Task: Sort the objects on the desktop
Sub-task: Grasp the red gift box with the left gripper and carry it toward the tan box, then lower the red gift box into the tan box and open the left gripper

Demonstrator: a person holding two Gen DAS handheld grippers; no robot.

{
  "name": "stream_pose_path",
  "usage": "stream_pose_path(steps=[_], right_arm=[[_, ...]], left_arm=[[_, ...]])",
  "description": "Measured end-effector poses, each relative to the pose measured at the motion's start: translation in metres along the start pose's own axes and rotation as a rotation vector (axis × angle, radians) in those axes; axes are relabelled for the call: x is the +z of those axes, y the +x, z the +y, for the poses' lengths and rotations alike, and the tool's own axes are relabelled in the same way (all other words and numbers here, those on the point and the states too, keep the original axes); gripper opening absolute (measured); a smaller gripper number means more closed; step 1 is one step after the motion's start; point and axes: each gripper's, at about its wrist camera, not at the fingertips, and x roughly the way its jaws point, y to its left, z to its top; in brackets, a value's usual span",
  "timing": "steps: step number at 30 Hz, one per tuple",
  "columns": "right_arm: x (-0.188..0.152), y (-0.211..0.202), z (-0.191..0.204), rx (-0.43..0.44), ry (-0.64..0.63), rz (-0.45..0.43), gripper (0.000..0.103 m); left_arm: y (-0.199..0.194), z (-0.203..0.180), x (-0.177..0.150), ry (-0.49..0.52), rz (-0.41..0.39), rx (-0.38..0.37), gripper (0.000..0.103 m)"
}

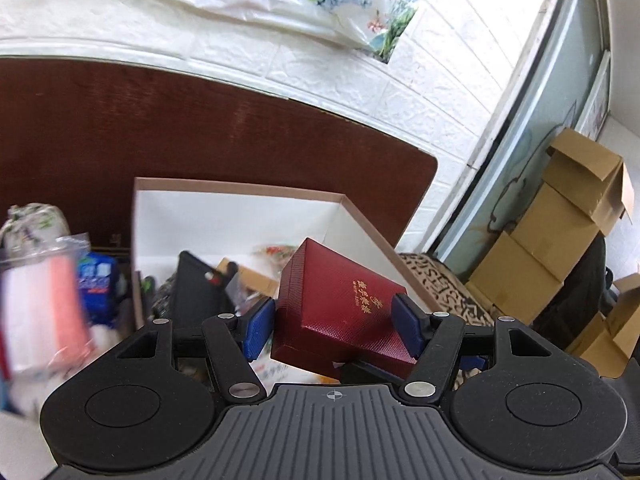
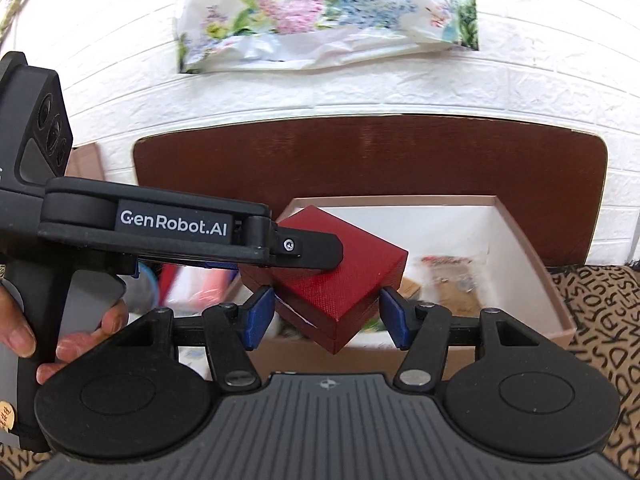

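Observation:
A dark red textured case with gold lettering (image 1: 340, 312) is held tilted between my left gripper's blue pads (image 1: 332, 322), above the white-lined cardboard box (image 1: 240, 216). In the right wrist view the same red case (image 2: 340, 276) hangs over the box (image 2: 532, 256), with the left gripper's finger lying across its top. My right gripper (image 2: 326, 318) stands open just in front of the case, its blue pads (image 2: 260, 316) beside the case's corners with small gaps.
The box holds a black case (image 1: 196, 292), packets and cardboard bits. A clear bag with pink and white contents (image 1: 44, 312) and a blue packet (image 1: 96, 280) lie left of it. A brown headboard (image 2: 360, 160), white brick wall, floral bag (image 2: 320, 12) and stacked cartons (image 1: 560, 240) surround it.

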Motion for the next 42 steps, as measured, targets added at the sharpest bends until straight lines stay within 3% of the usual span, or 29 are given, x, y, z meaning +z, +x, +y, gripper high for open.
stream_pose_path(steps=[10, 25, 30, 32, 35, 37, 39, 42], right_arm=[[0.027, 0.052, -0.060, -0.033, -0.010, 0.082, 0.063], [0.039, 0.135, -0.116, -0.061, 0.014, 0.255, 0.063], [0.041, 0.155, -0.122, -0.087, 0.010, 0.311, 0.063], [0.043, 0.159, -0.124, -0.104, 0.026, 0.337, 0.062], [0.044, 0.158, -0.120, -0.096, 0.014, 0.349, 0.069], [0.043, 0.157, -0.115, -0.154, -0.017, 0.343, 0.080], [0.042, 0.153, -0.115, -0.188, 0.003, 0.337, 0.092], [0.040, 0.144, -0.115, -0.188, 0.008, 0.314, 0.099]], left_arm=[[0.089, 0.006, 0.035, -0.081, 0.085, -0.003, 0.066], [0.187, 0.034, 0.044, -0.192, 0.181, 0.048, 0.067], [0.206, 0.047, 0.044, -0.279, 0.233, 0.036, 0.076], [0.207, 0.047, 0.044, -0.282, 0.231, 0.012, 0.088], [0.200, 0.039, 0.043, -0.240, 0.216, -0.008, 0.098], [0.196, 0.034, 0.042, -0.209, 0.220, -0.002, 0.102], [0.192, 0.034, 0.042, -0.218, 0.224, -0.003, 0.103], [0.186, 0.036, 0.042, -0.258, 0.228, -0.004, 0.103]])
